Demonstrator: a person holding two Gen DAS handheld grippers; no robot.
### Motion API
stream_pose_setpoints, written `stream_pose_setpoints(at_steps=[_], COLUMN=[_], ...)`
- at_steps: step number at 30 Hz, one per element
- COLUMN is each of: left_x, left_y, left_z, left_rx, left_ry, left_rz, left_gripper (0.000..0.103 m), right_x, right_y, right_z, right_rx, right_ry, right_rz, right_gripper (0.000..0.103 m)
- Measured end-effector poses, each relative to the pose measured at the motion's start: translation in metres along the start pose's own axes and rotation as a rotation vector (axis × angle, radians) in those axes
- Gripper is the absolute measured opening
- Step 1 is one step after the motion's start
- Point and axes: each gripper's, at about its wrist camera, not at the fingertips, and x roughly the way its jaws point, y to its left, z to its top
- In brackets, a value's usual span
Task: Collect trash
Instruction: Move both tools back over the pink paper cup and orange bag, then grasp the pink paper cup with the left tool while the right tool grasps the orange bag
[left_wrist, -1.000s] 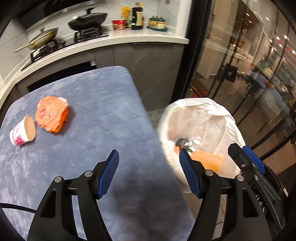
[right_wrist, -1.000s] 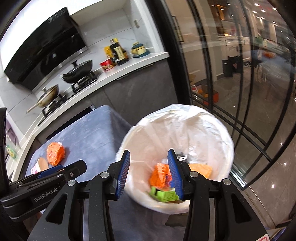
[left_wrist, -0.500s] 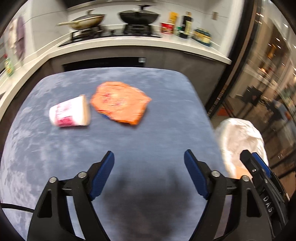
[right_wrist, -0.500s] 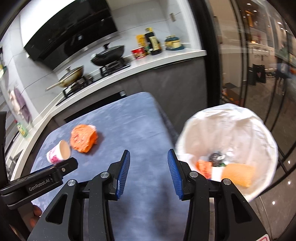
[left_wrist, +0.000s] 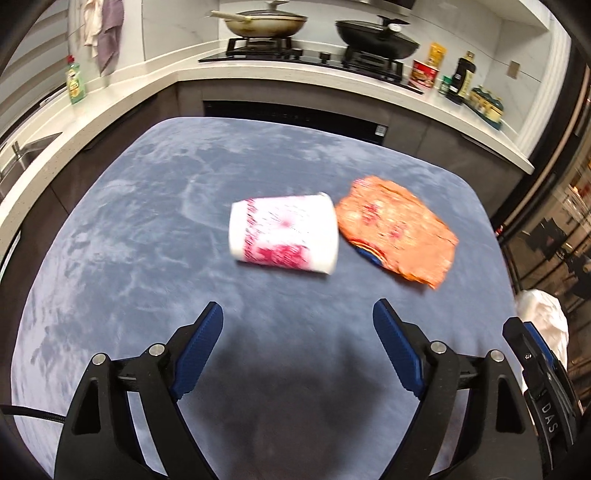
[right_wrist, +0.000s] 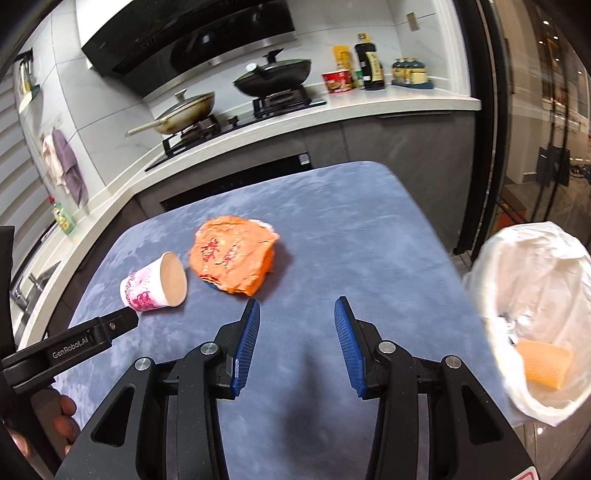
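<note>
In the left wrist view the left tool sits at the bottom of the frame with its blue pads spread wide and nothing between them, poised above the blue-grey desk. Just above the gap, near the centre of the frame, a white paper cup with a red print lies on its side, its mouth turned to the right and right beside a crumpled orange wrapper that lies flat on the desk; whether the two touch is hard to tell through the motion blur. At the right edge a sliver of the white-lined trash bin shows beyond the desk's edge. In the right wrist view the right tool is likewise released, pads apart and empty, over the desk in the lower middle of the frame. Here the cup lies left of centre with its open mouth facing right, the wrapper just to its upper right. The left tool's tip enters from the lower left, close below the cup. The trash bin stands at the right edge, off the desk, with an orange piece of rubbish lying inside its liner.
</note>
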Motion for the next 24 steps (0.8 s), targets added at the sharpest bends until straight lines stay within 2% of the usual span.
stream_pose_setpoints(at_steps=[4, 8, 24], left_x=[0.013, 0.026, 0.081], left_y=[0.01, 0.015, 0.003], left_z=[0.012, 0.023, 0.04], left_rx=[-0.014, -0.025, -0.008], left_ry=[0.01, 0.011, 0.06], left_rz=[0.0, -0.003, -0.006], left_gripper=[0.081, 0.087, 0.087], right_x=[0.02, 0.042, 0.102], right_y=[0.015, 0.025, 0.034], right_z=[0.005, 0.01, 0.024], right_rx=[-0.014, -0.02, -0.009], right_ry=[0.019, 0.037, 0.084], right_rz=[0.007, 0.009, 0.023], right_gripper=[0.041, 0.041, 0.041])
